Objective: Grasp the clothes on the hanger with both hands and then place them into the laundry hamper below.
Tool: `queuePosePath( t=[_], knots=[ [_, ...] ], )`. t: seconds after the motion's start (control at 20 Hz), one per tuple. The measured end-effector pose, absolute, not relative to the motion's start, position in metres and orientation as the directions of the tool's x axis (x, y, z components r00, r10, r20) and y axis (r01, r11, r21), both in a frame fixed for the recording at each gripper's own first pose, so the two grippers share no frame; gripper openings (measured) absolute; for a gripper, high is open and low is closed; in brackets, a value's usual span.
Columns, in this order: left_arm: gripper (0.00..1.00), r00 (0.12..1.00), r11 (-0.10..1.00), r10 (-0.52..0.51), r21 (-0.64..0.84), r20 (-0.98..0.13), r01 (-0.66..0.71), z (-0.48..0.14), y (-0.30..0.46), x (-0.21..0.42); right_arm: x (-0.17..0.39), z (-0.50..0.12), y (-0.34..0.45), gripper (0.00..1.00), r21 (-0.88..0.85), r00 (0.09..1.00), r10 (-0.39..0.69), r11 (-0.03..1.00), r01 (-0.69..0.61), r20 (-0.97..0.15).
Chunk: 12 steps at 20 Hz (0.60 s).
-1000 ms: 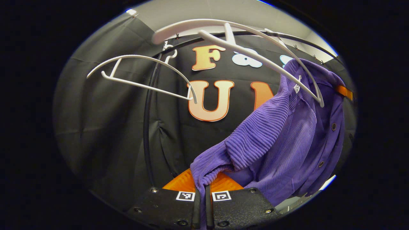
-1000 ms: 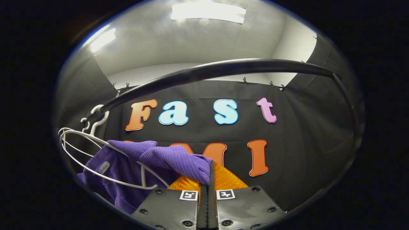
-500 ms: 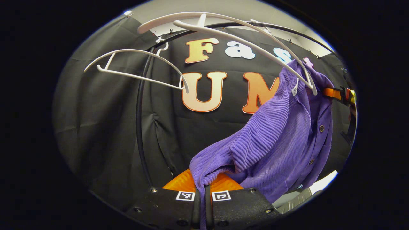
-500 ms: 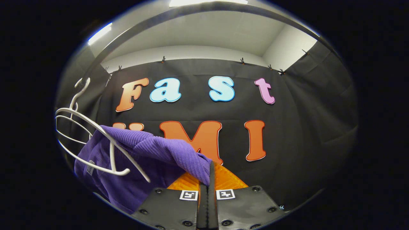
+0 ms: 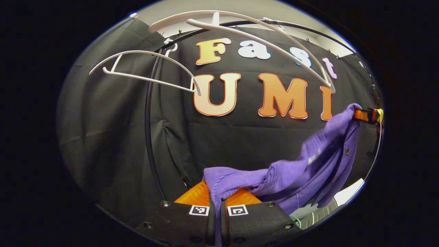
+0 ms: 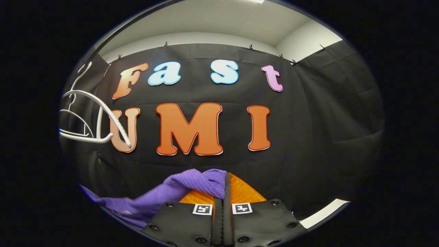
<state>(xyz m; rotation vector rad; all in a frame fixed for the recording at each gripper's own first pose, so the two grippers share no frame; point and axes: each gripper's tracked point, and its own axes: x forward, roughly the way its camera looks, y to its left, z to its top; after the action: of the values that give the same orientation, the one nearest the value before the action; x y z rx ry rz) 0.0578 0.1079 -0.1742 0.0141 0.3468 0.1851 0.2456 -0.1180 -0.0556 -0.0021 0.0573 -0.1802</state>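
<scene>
The garment (image 5: 308, 171) is pinched at one end by the left gripper (image 5: 215, 202), whose jaws are pressed together on a fold of the purple knit. In the right gripper view the other end (image 6: 192, 185) is clamped the same way by the right gripper (image 6: 223, 192), jaws closed on the cloth. In the left gripper view the right gripper (image 5: 367, 115) is seen far off, at the garment's high corner.

The garment is held below the hangers (image 5: 240, 34), clear of them, and is slung between the two grips like a hammock. Two grips are judged to be used so that the cloth is kept spread and under control, not bunched or trailing. The hangers are left bare on the rail (image 5: 151, 130), above the garment.

A pale rim (image 5: 319, 214) is seen below the garment; whether it is the hamper cannot be told. The lowering into the hamper is judged not yet done.
</scene>
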Motion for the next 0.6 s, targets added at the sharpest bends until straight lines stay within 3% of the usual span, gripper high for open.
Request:
queuePosePath(
  t=[0.2, 0.6],
  knots=[
    [0.07, 0.94, 0.993, 0.121, 0.053, -0.32, -0.11, -0.163, 0.084, 0.06, 0.203, -0.055, -0.118, 0.07, -0.034, 0.983, -0.169, 0.985, 0.168, -0.065],
    [0.06, 0.924, 0.995, -0.092, -0.057, -0.372, 0.076, -0.182, 0.002, 0.07, 0.15, -0.113, -0.058, 0.08, -0.048, 0.98, -0.024, 0.999, 0.015, -0.198]
  ],
)
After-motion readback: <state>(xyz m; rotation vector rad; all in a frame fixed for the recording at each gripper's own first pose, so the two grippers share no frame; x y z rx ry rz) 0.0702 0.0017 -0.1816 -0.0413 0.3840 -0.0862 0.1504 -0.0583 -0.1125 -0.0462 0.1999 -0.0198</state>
